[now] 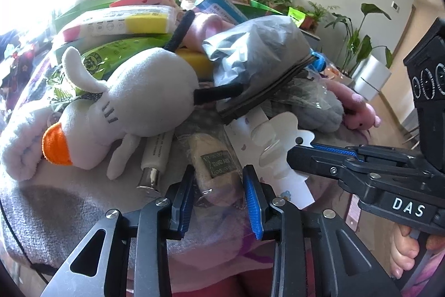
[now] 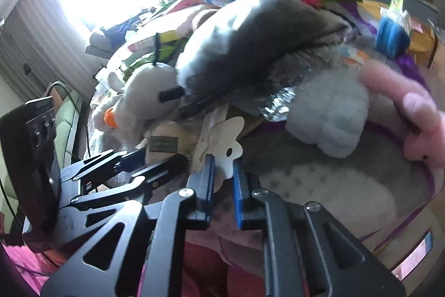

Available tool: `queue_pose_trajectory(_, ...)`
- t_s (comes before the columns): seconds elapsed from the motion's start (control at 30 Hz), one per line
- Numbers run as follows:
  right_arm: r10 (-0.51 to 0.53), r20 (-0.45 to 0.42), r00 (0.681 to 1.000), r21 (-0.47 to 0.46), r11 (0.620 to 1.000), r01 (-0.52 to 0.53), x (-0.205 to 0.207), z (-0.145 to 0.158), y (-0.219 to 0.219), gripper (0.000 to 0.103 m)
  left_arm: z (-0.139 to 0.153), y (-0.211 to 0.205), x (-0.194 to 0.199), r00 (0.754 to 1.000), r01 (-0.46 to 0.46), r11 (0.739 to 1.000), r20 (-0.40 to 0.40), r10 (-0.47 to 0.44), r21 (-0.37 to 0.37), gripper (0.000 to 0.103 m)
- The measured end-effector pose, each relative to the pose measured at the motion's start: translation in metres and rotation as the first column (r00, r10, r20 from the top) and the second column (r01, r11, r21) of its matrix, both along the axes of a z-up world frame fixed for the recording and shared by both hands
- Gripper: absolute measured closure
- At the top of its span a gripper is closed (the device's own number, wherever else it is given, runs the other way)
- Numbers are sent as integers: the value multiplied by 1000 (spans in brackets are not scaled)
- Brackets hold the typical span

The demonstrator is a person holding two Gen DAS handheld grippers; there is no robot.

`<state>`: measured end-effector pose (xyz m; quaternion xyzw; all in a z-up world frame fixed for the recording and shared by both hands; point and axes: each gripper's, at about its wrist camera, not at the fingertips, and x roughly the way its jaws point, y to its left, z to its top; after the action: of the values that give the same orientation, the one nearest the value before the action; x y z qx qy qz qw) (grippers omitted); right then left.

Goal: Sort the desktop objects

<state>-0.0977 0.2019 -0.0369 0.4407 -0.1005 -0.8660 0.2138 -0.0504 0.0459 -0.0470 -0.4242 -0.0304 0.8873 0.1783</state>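
White plush duck [image 1: 133,102], orange beak [image 1: 55,148]

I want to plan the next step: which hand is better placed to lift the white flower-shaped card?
Right. The right gripper pinches the white flower-shaped card; the left gripper sits around the bagged beige plush.

A grey blanket [image 1: 69,213] covers the table across the lower frame. On it lie a white plush duck [image 1: 125,102], a silver-capped tube [image 1: 154,157] and a pink plush [image 1: 358,107] at the right.
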Motion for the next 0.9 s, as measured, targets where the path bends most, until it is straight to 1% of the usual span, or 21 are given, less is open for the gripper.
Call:
queue_pose_trajectory(0.13,30,-15,999,6,1000,-30,8,7,-6,95,4,2,5,1000,12,1000,-5,-12,7,72)
queue_pose_trajectory(0.23,34,-22,999,23,999,-33,15,10,-12,96,5,0,9,1000,15,1000,-4,-15,16,74)
queue_pose_trajectory(0.33,34,-25,999,21,999,-34,17,11,-10,97,9,0,12,1000,19,1000,-7,-19,24,74)
queue_pose_trajectory(0.4,33,-37,999,18,999,-33,22,16,-4,97,15,1,14,1000,22,1000,-22,-21,21,74)
queue_pose_trajectory(0.57,42,-83,996,35,999,-39,35,32,-6,97,28,7,16,998,27,1000,-59,-27,13,74)
queue_pose_trajectory(0.9,45,-179,983,73,997,-32,39,65,0,97,63,25,8,989,38,999,-143,-40,-21,74)
